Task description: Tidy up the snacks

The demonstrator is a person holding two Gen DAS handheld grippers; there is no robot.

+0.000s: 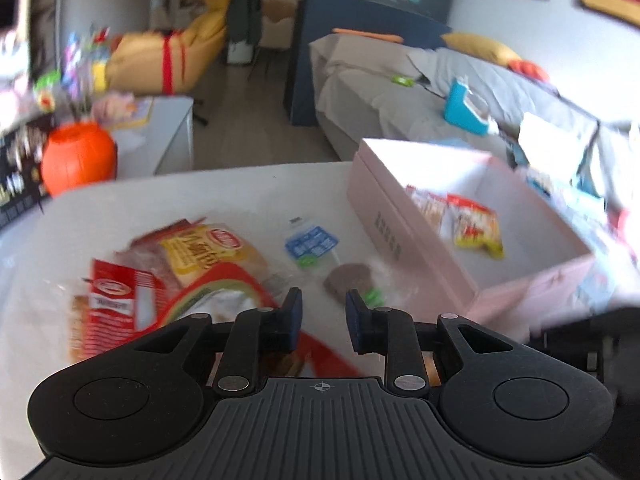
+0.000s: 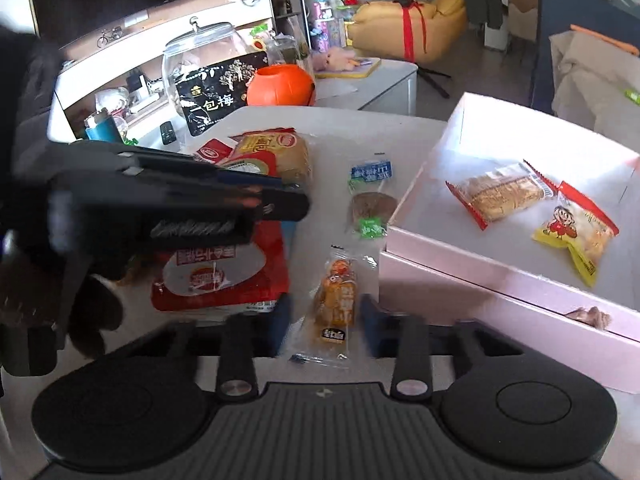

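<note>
A pink open box [image 2: 480, 276] stands on the white table [image 2: 360, 128] at the right; it also shows in the left wrist view [image 1: 400, 232]. Inside lie a red-edged cracker pack [image 2: 500, 196] and a yellow snack pack [image 2: 576, 236]. On the table lie a large red bread bag [image 2: 224, 268], a yellow bread pack [image 2: 276, 152], a brown disc snack with blue label [image 2: 370, 204] and an orange snack packet [image 2: 336, 300]. My right gripper [image 2: 326, 326] is open, its fingers either side of the orange packet. My left gripper [image 1: 323, 316] is open and empty above the red bag [image 1: 120, 308].
An orange pumpkin bucket [image 2: 280, 86], a glass jar [image 2: 200, 64] and a black box [image 2: 220, 92] stand beyond the table's far left edge. A grey sofa [image 1: 440, 92] lies behind the pink box. The left gripper's body [image 2: 160, 204] crosses the right wrist view at left.
</note>
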